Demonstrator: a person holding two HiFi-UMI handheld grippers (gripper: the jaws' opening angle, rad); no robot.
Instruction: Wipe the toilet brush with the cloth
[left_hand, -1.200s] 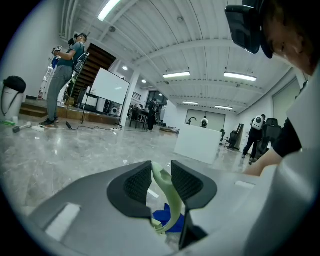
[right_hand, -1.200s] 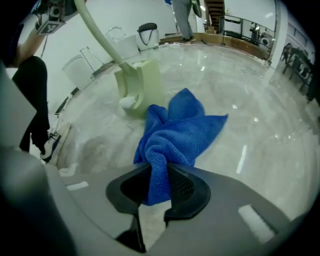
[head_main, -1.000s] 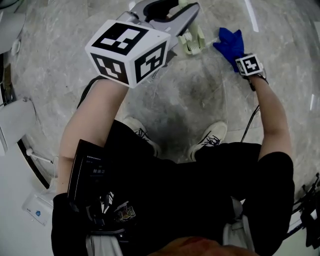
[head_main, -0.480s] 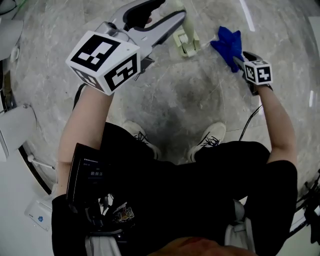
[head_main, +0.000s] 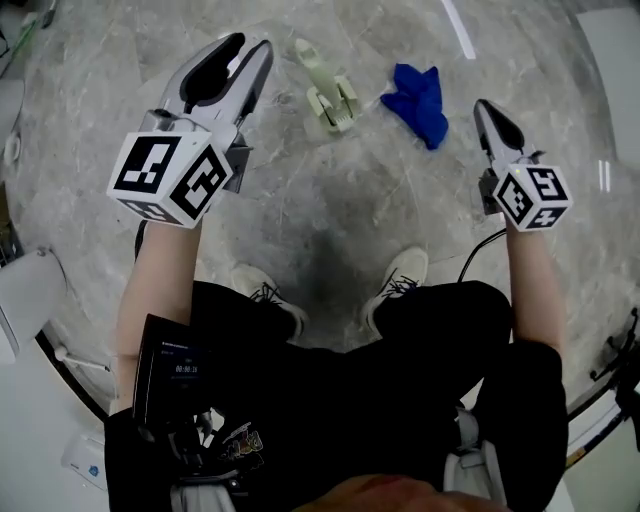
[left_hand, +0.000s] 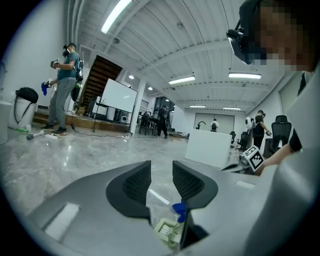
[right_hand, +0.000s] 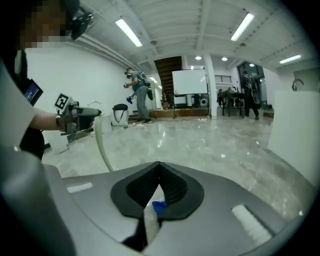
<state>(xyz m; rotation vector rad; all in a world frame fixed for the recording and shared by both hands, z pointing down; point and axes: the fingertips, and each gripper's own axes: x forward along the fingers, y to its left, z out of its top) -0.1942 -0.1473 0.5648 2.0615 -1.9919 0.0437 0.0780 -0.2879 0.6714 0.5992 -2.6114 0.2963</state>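
We log a black short-sleeved top (head_main: 545, 350), black legwear (head_main: 330, 400) and pale sneakers (head_main: 398, 280) with dark laces. On the left gripper (head_main: 250, 45) and right gripper (head_main: 483, 108): grey shells, black ribbed fingers (left_hand: 132, 187), 1 white cube (head_main: 170, 180) of black square markers each. 1 black cable (head_main: 478, 252) leaves the right one; a black screen unit (head_main: 172, 365) sits at the waist.

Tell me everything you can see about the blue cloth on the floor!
The blue cloth is a bright royal-blue rag that looks soft, like fabric. It lies crumpled in a loose heap with folds and a pointed corner, not spread flat. It rests on the grey marbled floor, just right of the pale green toilet brush in the head view; whether the two touch I can't tell. Nothing holds it: the right gripper is off to its side, shut and empty.
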